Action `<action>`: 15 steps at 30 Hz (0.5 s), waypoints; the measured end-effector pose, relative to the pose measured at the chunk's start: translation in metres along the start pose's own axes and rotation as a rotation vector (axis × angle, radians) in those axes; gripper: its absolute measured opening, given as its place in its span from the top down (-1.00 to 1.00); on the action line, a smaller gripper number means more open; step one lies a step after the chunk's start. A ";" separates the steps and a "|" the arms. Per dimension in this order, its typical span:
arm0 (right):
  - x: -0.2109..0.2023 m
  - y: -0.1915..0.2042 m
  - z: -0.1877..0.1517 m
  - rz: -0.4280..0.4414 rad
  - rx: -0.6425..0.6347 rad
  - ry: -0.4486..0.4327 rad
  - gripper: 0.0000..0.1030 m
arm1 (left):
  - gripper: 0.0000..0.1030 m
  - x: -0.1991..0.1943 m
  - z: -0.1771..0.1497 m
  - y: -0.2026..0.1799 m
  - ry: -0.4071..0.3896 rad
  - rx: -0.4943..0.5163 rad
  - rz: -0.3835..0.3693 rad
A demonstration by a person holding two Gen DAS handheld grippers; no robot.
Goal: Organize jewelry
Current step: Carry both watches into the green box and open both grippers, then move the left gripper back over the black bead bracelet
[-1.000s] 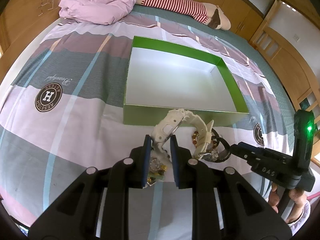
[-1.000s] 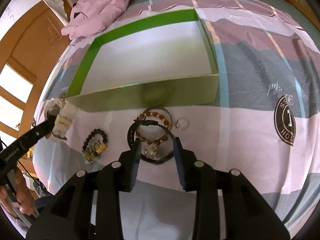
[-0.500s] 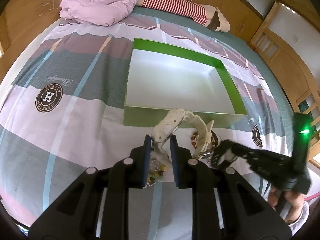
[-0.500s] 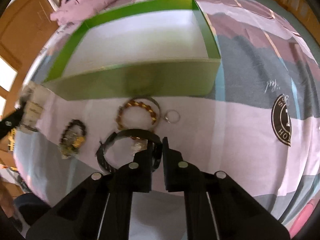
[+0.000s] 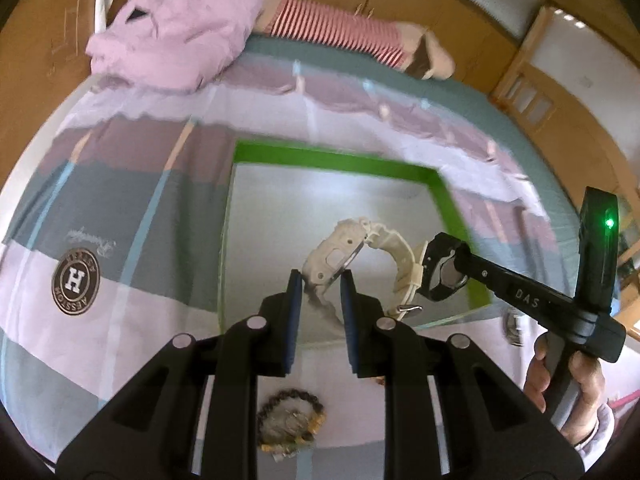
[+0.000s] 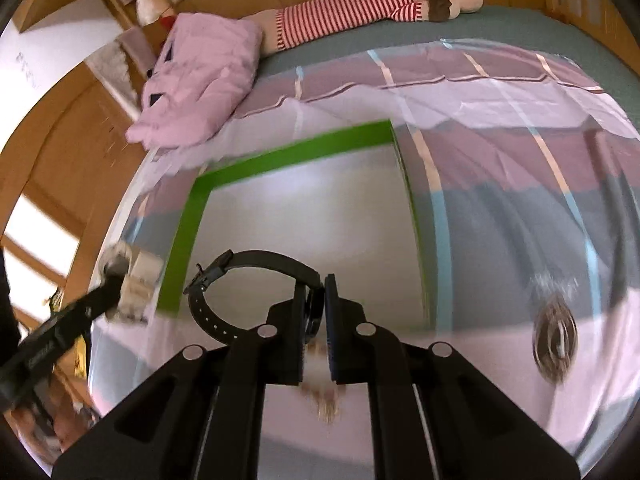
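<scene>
Left claw (image 5: pixel 319 280) clamps white watch (image 5: pixel 352 248), right claw (image 6: pixel 316 296) clamps black watch (image 6: pixel 256 280); both hang over the green box (image 5: pixel 332 160). Risk: straps look close, could snag on release. Beads (image 5: pixel 290 422) on bed, unsorted.

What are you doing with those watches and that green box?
A person is tidying jewelry on a bed, with a gripper in each hand. The left gripper pinches a white watch, and the right gripper pinches a black watch. Both watches hang in the air over the open green box, which looks empty inside. A dark beaded bracelet lies on the bedspread in front of the box.
</scene>
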State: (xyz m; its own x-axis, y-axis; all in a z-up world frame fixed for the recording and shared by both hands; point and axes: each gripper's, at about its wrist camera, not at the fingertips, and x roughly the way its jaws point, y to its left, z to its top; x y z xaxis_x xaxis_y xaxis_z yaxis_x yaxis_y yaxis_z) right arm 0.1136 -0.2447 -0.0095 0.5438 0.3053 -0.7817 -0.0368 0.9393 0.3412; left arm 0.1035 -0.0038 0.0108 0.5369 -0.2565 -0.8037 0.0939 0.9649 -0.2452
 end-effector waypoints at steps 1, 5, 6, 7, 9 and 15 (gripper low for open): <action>0.014 -0.004 0.004 -0.012 0.007 0.013 0.83 | 0.63 0.007 0.000 0.003 0.011 -0.007 0.010; 0.054 -0.016 -0.003 -0.040 0.040 0.107 0.82 | 0.61 0.030 -0.003 0.007 0.058 0.010 0.058; 0.058 -0.015 -0.003 -0.038 0.038 0.112 0.80 | 0.60 0.028 -0.004 0.009 0.052 0.005 0.065; 0.059 -0.014 -0.003 -0.034 0.033 0.115 0.77 | 0.53 0.022 -0.003 0.010 0.039 0.000 0.061; 0.051 -0.008 -0.005 -0.035 0.029 0.105 0.40 | 0.23 0.006 -0.002 0.011 -0.003 -0.016 0.026; -0.025 0.012 -0.025 0.036 -0.024 -0.008 -0.17 | 0.29 -0.037 -0.036 0.016 0.016 -0.043 0.014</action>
State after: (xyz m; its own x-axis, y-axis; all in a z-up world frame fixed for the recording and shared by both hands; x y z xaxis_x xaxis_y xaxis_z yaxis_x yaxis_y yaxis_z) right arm 0.0782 -0.2370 0.0015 0.5484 0.3379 -0.7649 -0.0769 0.9312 0.3562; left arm 0.0549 0.0190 0.0166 0.5245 -0.2446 -0.8155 0.0508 0.9651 -0.2568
